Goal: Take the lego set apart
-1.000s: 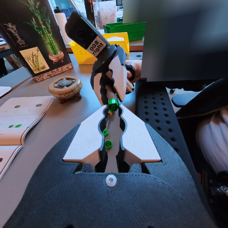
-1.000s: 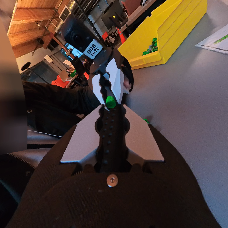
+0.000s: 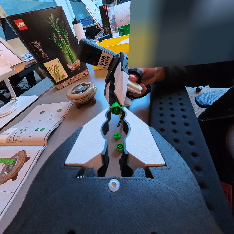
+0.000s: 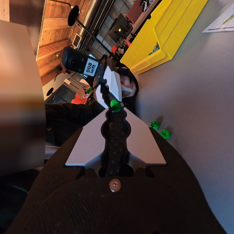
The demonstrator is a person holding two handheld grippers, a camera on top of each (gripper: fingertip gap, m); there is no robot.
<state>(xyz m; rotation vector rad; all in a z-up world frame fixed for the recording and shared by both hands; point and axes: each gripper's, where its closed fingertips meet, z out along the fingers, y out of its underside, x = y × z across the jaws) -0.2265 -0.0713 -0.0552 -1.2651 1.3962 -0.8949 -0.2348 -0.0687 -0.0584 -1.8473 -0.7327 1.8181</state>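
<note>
Above a grey desk, the left tool and right tool are both pinching one green lego piece tip to tip. Two loose green rounds are lying just below it; a yellow bin is sitting beyond.

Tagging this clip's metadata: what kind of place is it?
Likely a shared workshop or lab: a grey table with a yellow parts bin, exposed ducting under a wood ceiling, and more workbenches behind.
</note>
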